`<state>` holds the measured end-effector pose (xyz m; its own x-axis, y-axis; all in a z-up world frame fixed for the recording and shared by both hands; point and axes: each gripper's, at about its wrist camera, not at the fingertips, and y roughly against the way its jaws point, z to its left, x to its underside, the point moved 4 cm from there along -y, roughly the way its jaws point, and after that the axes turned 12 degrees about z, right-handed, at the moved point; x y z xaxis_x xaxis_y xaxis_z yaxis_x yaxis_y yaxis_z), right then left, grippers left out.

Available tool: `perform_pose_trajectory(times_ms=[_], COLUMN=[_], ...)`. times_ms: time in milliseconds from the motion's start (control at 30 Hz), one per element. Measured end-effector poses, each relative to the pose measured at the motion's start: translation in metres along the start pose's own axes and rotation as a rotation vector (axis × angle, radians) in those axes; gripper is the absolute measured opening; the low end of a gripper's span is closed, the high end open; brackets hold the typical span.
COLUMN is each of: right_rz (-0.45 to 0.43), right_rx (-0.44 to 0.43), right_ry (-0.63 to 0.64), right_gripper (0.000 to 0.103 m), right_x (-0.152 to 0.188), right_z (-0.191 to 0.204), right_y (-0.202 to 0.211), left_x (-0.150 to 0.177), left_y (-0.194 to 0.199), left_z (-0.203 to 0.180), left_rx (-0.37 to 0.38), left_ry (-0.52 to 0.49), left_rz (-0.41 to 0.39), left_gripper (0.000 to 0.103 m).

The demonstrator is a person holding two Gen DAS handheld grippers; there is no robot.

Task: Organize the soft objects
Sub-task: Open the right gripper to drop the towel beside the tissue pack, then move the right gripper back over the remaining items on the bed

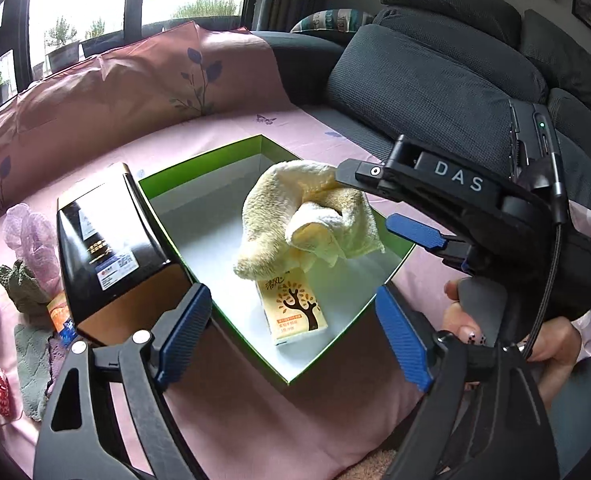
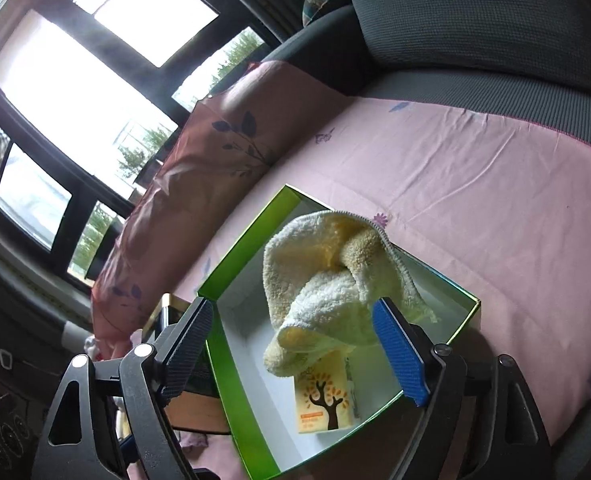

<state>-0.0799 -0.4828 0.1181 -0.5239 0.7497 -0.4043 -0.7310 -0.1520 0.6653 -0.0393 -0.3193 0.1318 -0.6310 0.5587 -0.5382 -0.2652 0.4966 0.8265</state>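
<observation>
A green-rimmed open box [image 1: 199, 160] with a white inside stands on the pink sheet. In it lie a crumpled cream towel [image 1: 295, 216] and a tissue pack with a tree print [image 1: 295, 312]. My left gripper [image 1: 291, 332] is open and empty, at the box's near edge. My right gripper [image 1: 375, 204] reaches in from the right, open, its fingers beside the towel. In the right wrist view the right gripper [image 2: 295, 348] is open, with the towel [image 2: 327, 280], the tissue pack [image 2: 323, 404] and the box [image 2: 243, 412] between and beyond its fingers.
A black box lid [image 1: 107, 248] lies left of the box. Soft items lie at the far left: a purple mesh puff [image 1: 27, 232], a green cloth [image 1: 23, 284], a grey knit cloth [image 1: 35, 372]. A pink pillow [image 1: 115, 92] and a dark sofa back [image 1: 435, 92] are behind.
</observation>
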Motion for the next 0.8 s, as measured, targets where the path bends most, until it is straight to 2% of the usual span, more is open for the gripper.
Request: perform_pose_trajectory(times_ms=[67,200,267,500,633,733,800], right_rz=[-0.029,-0.093,-0.123,-0.19,-0.146,-0.094,-0.054], right_rx=[0.014,0.048,0.055,-0.012,-0.117,-0.156,-0.167], right_ry=[0.021,0.064,0.09,0.25,0.367,0.442,0.494], right_gripper=[0.088,0.089,0.097,0.098,0.098,0.099,0.099], right_x=[0.001,0.005,0.008,0.033,0.055,0.071,0.084], right_z=[0.006,0.023,0.034,0.091,0.132,0.16,0.178], right_y=[0.01,0.03,0.039,0.06,0.053,0.037,0.022], left_x=[0.01,0.032,0.044,0.105,0.143,0.161,0.175], left_y=[0.016,0.053,0.068,0.104,0.109,0.111,0.111], left_z=[0.008,0.031,0.048,0.135,0.195,0.235,0.259], left_rx=[0.0,-0.047,-0.075,-0.215,-0.236,-0.312,-0.389], left_ry=[0.011,0.057,0.092,0.302,0.461,0.571,0.623], left_rz=[-0.025,-0.103,-0.137,-0.21,-0.212,-0.245,-0.281], left_gripper=[0.085,0.098,0.1,0.102,0.102,0.102,0.102])
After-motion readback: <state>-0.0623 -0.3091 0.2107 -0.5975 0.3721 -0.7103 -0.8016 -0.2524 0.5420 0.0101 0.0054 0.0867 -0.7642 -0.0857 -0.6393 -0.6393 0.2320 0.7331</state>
